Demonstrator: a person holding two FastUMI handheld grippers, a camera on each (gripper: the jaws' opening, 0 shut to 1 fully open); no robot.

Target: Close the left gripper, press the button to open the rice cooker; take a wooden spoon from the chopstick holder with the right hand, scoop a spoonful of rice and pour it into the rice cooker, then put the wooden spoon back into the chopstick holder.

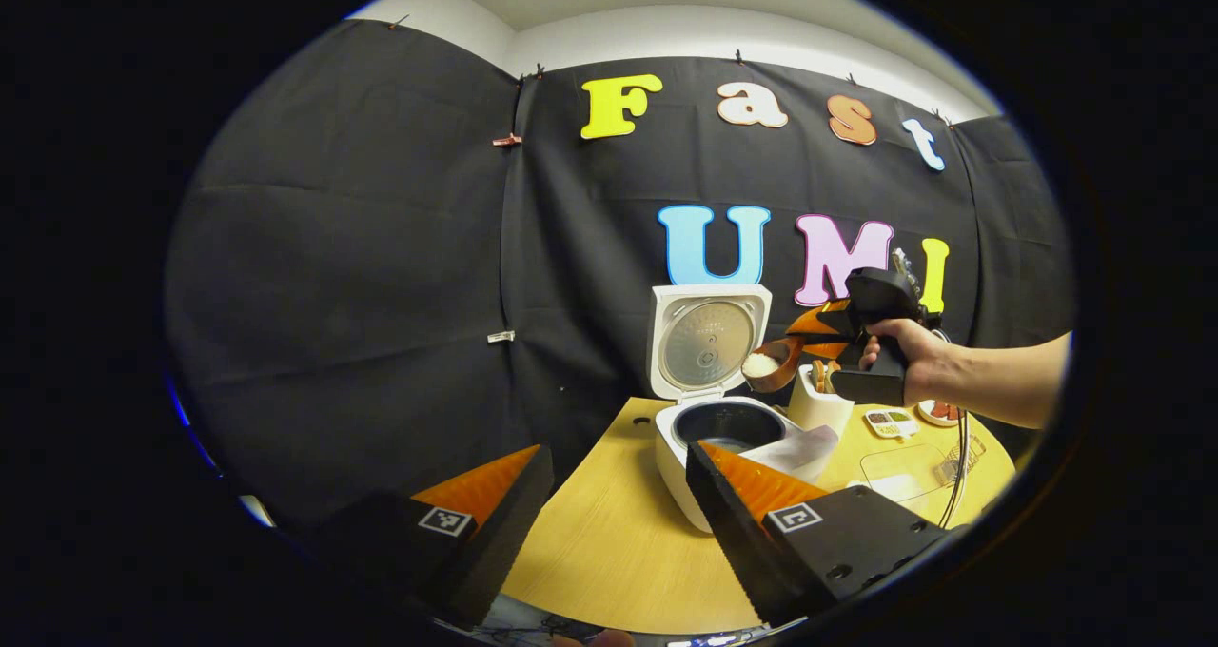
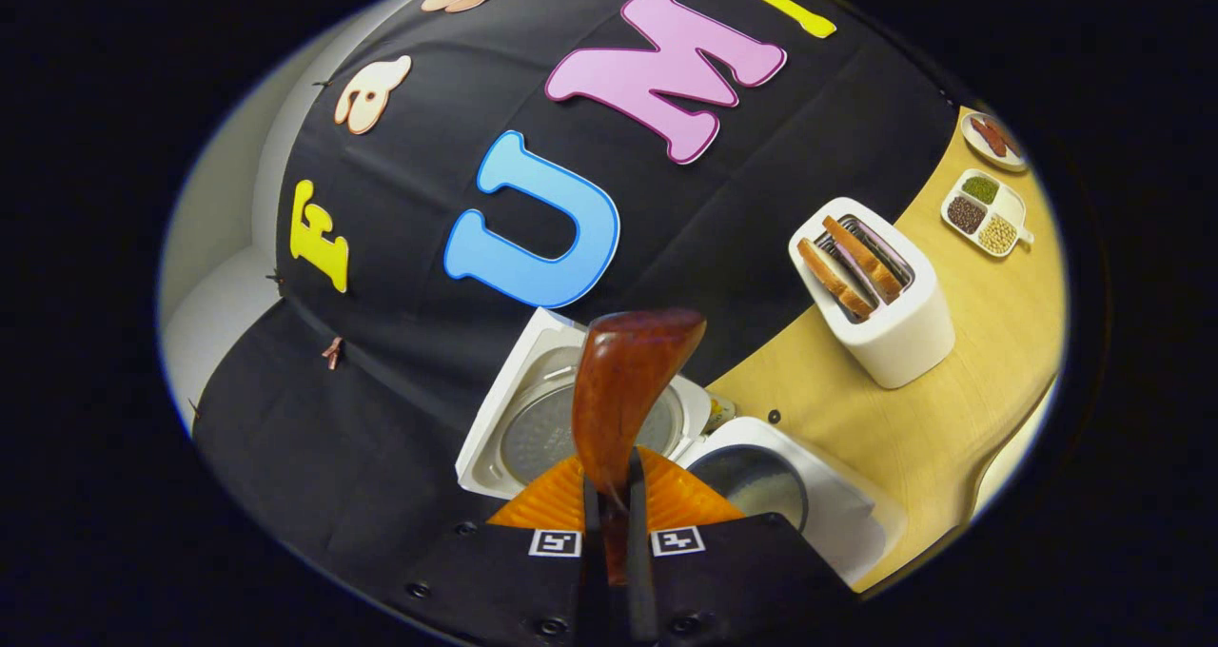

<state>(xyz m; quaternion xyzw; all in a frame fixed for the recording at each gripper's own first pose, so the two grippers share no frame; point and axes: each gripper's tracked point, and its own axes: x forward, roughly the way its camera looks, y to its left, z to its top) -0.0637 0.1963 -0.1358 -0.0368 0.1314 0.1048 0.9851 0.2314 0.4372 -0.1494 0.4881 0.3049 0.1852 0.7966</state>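
Both right gripper (image 2: 614, 509) fingers pinch the wooden spoon (image 2: 623, 390) above the open rice cooker (image 2: 761, 480); left gripper (image 1: 618, 504) spread.

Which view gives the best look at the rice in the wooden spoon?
The left gripper view: the spoon faces the camera, its white rice visible above the open rice cooker. The right gripper view shows just the back of the spoon, clamped in the right gripper, with the rice hidden.

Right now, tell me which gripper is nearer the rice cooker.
Right. The right gripper holds the spoon beside the rice cooker's raised lid, above the pot. The left gripper hangs open farther back, over the table's near side.
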